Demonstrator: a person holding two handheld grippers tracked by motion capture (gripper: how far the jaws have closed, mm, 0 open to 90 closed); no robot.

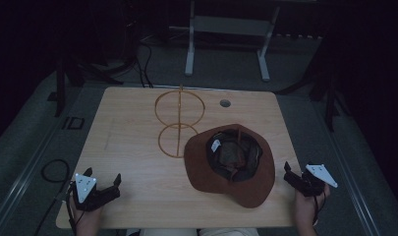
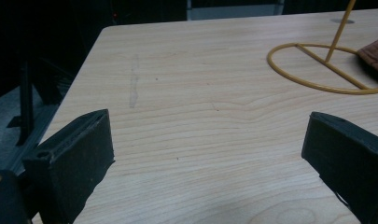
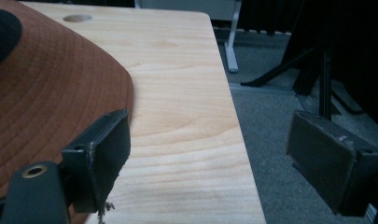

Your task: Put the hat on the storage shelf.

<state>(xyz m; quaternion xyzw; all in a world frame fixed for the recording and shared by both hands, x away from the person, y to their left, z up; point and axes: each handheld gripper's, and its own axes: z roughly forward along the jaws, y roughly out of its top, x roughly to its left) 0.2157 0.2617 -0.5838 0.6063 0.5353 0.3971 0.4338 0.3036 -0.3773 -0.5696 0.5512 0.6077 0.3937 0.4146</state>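
A brown brimmed hat [image 1: 231, 167] lies crown-down on the wooden table [image 1: 132, 142], right of centre, its dark lining facing up. An orange wire stand [image 1: 179, 123] with two rings on a post stands just left of it, and the hat's brim overlaps its base ring. My left gripper [image 1: 104, 176] is open near the front left corner, over bare wood; its own view shows the base ring [image 2: 317, 84] and the hat's edge [image 2: 375, 53] far right. My right gripper [image 1: 297, 172] is open at the table's right edge, with the brim [image 3: 51, 93] beside its left jaw.
A round cable hole [image 1: 225, 103] sits in the table near the back. A white desk frame [image 1: 226, 29] stands behind the table on grey floor. A black cable loop [image 1: 55, 171] lies on the floor at left. The table's right edge [image 3: 238, 140] runs between my right jaws.
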